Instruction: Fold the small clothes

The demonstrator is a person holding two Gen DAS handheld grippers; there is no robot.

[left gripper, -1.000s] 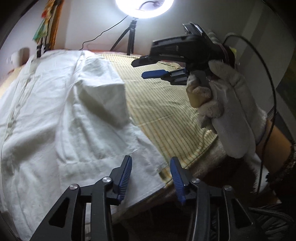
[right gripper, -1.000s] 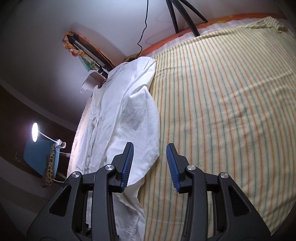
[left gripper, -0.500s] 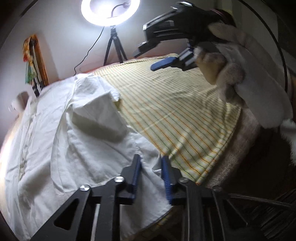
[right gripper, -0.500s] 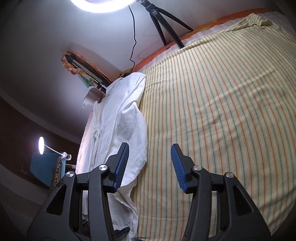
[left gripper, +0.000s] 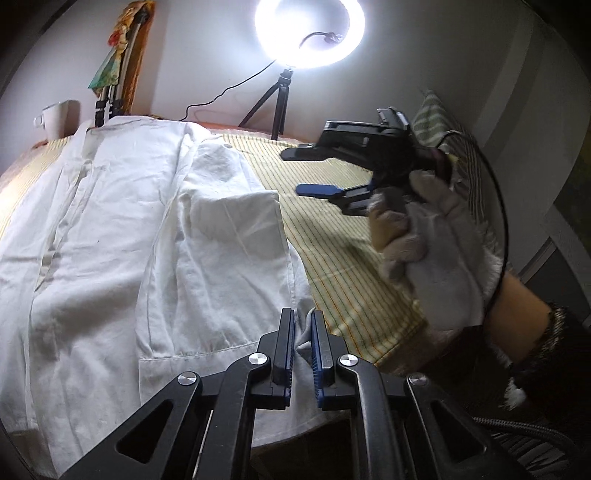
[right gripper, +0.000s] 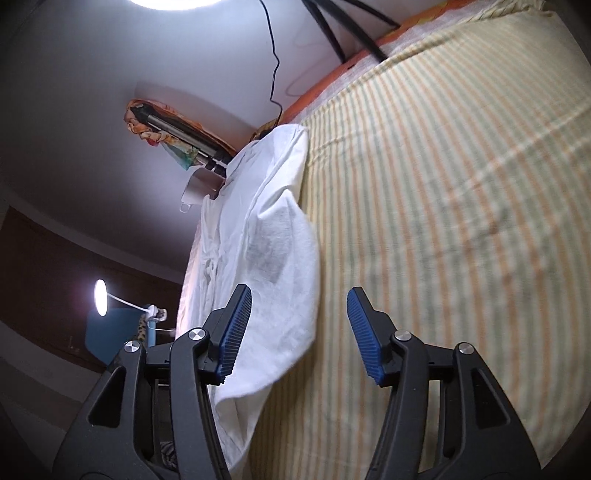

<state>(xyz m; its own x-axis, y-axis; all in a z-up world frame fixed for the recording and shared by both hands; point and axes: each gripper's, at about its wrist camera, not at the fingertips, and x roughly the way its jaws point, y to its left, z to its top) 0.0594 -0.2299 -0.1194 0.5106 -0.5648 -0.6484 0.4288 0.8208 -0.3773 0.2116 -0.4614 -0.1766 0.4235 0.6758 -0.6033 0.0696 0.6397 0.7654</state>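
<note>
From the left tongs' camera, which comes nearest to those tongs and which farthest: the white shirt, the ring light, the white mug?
1. white shirt: its hem corner is pinched in the left tongs.
2. white mug: far left, beyond the collar.
3. ring light: top centre, by the wall.

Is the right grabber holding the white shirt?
No, the right gripper is open with nothing between its blue pads, hovering by the white shirt's edge.

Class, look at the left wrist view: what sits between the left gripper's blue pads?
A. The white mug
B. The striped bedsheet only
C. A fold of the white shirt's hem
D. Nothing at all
C: the left gripper has closed on a bunched bit of the white shirt at its near edge.
</note>
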